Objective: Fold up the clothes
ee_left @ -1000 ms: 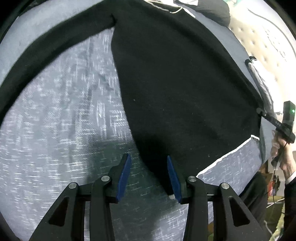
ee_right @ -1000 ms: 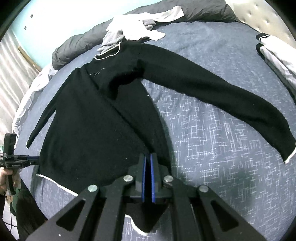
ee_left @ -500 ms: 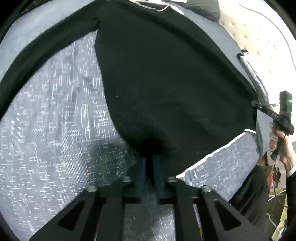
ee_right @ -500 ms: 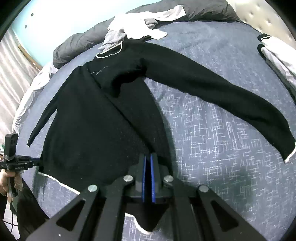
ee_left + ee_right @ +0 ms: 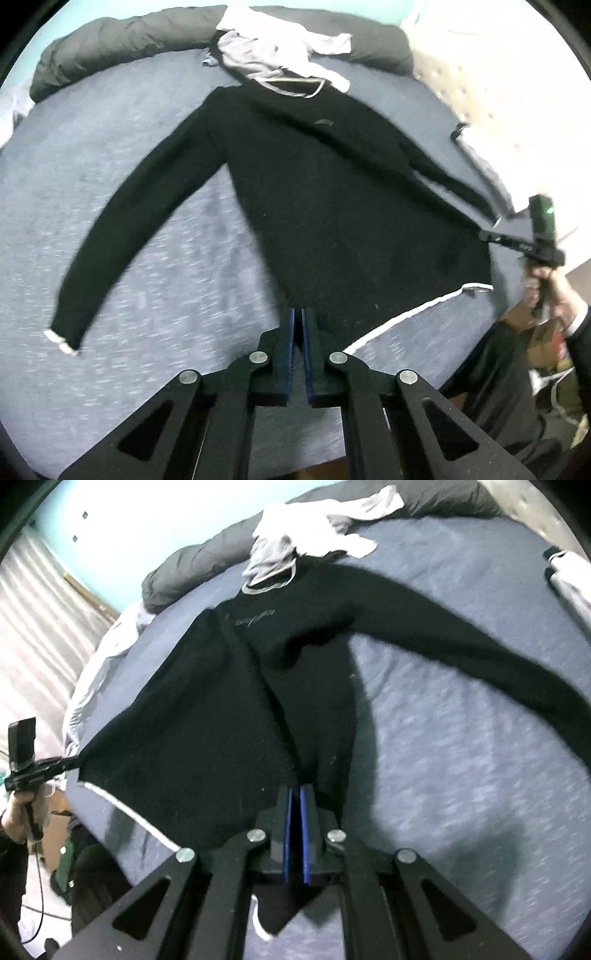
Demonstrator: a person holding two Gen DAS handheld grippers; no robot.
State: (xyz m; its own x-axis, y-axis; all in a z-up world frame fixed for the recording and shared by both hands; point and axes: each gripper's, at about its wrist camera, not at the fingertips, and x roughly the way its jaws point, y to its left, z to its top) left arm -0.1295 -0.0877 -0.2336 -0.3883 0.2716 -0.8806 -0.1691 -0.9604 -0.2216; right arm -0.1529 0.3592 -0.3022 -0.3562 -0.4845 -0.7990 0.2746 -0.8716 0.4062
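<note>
A black long-sleeved sweater [image 5: 332, 199] with white trim lies face up on the blue-grey bed, collar at the far end, sleeves spread. My left gripper [image 5: 298, 314] is shut on the sweater's hem at its left bottom corner. In the right wrist view the same sweater [image 5: 221, 709] is stretched and lifted at the hem, and my right gripper [image 5: 295, 792] is shut on the right bottom corner. Each view shows the other gripper held by a hand at the frame's edge: the right gripper [image 5: 517, 243], the left gripper [image 5: 40, 768]. One sleeve [image 5: 480, 664] trails to the right.
A heap of white and grey clothes [image 5: 273, 59] lies beyond the collar, with a dark grey duvet [image 5: 110, 48] rolled along the far edge. A folded white and black garment [image 5: 569, 579] sits at the right of the bed. A tufted headboard [image 5: 480, 74] is at the right.
My left gripper went from open around the hem to shut on it. Both grippers then lifted and pulled back, stretching the hem and bringing the whole sweater into view.
</note>
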